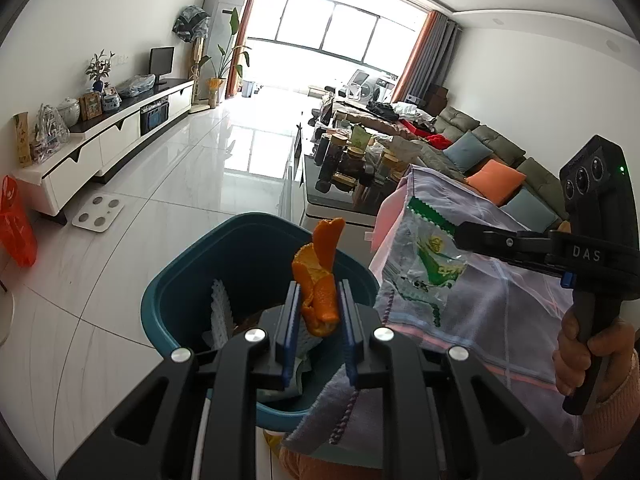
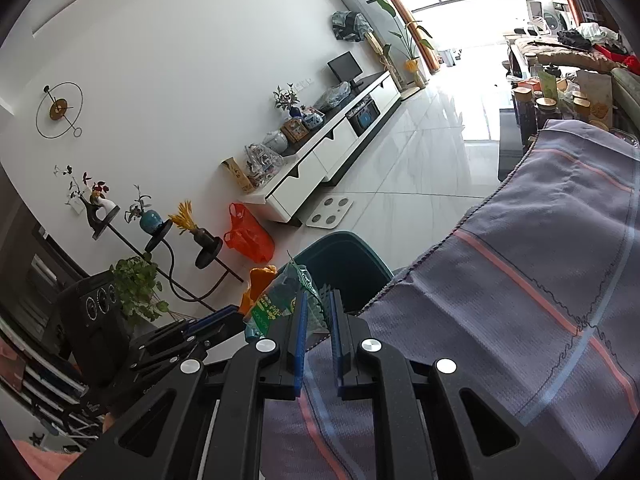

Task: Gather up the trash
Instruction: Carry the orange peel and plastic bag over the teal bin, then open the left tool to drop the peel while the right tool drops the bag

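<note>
I have the orange peel (image 1: 320,280) clamped between my left gripper (image 1: 319,316) fingers, just above the teal bin (image 1: 176,296); it is light, limp and slick, so I grip its thick fold. My right gripper (image 2: 319,320) pinches a crinkly, weightless plastic wrapper (image 2: 276,308) by its edge, beside the striped cloth (image 2: 520,260). Glossy tiled floor (image 1: 168,208) lies beyond my fingertips.

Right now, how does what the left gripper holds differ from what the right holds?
The orange peel in the left gripper is opaque, thick and curled; the snack wrapper in the right gripper is thin, clear plastic with green print. The peel hangs over the teal bin; the wrapper hangs beside it. Both are pinched trash.
</note>
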